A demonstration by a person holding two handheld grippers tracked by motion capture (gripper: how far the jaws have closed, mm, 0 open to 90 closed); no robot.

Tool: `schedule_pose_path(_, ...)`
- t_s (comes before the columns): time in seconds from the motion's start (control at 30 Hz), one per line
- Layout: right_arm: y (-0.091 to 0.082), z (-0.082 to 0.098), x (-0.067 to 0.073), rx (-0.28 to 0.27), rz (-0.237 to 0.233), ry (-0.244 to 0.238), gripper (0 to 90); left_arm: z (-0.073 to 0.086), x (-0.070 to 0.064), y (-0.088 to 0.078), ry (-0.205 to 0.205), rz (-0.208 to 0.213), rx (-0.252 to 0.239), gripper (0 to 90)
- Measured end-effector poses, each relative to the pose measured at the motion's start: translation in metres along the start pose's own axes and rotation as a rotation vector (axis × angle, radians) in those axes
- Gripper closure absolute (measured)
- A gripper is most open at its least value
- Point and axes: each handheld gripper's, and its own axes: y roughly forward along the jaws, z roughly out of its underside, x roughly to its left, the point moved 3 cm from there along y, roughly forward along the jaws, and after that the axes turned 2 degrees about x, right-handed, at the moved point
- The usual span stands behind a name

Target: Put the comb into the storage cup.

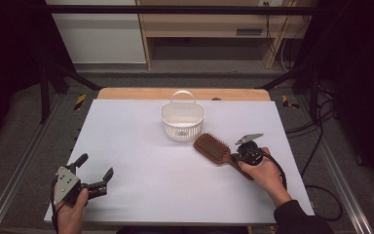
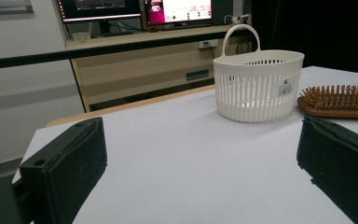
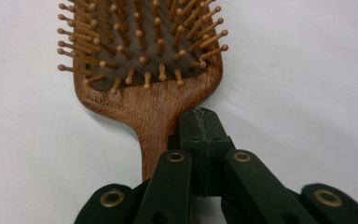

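The left gripper (image 1: 95,171) is resting at the near left of the white table (image 1: 141,161), jaws spread and empty. The right gripper (image 1: 237,155) is clamping the handle of the wooden hairbrush (image 1: 215,148), which is lying bristles-up just beside the white basket (image 1: 182,121) farther back.

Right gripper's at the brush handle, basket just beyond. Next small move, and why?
Probably lift the hairbrush a little off the table. The right gripper has its jaws shut at the handle, beside the wood as far as its own view shows, so test the hold low before carrying toward the white basket. The left gripper rests open, well clear.
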Motion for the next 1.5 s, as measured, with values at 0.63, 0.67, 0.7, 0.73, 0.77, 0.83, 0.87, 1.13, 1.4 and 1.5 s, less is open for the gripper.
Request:
schedule_pose_path(0.63, -0.015, -0.001, 0.003, -0.017, -0.025, 0.029, 90.0, -0.001, 0.003, -0.002, -0.006, -0.006, -0.008, 1.2)
schedule_pose_path(0.67, -0.018, -0.002, 0.004, -0.022, -0.027, 0.031, 90.0, -0.001, 0.003, -0.002, -0.006, -0.007, -0.008, 1.2)
schedule_pose_path(0.7, -0.021, -0.004, 0.005, -0.032, -0.033, 0.029, 90.0, -0.001, 0.003, -0.002, -0.005, -0.007, -0.007, 1.2)
schedule_pose_path(0.73, -0.024, -0.005, 0.006, -0.039, -0.042, 0.026, 89.5, -0.001, 0.003, -0.002, -0.005, -0.007, -0.007, 1.2)
schedule_pose_path(0.77, -0.024, -0.005, 0.006, -0.039, -0.042, 0.026, 89.5, -0.001, 0.003, -0.002, -0.004, -0.006, -0.008, 1.2)
schedule_pose_path(0.83, -0.034, -0.009, 0.009, -0.048, -0.054, 0.012, 85.7, -0.001, 0.002, -0.002, -0.003, -0.005, -0.006, 1.2)
schedule_pose_path(0.87, -0.037, -0.01, 0.01, -0.048, -0.056, 0.01, 83.5, -0.001, 0.002, -0.002, -0.002, -0.004, -0.005, 1.2)
schedule_pose_path(1.13, -0.043, -0.016, 0.015, 0.006, -0.075, 0.005, 45.1, -0.001, 0.002, -0.002, -0.002, -0.005, -0.004, 1.2)
schedule_pose_path(1.4, -0.03, -0.016, 0.022, 0.068, -0.038, -0.029, 15.5, -0.001, 0.002, -0.002, 0.0, -0.004, -0.002, 1.2)
schedule_pose_path(1.5, -0.026, -0.017, 0.024, 0.087, -0.031, -0.026, 8.4, -0.001, 0.002, -0.001, -0.001, -0.003, -0.001, 1.2)
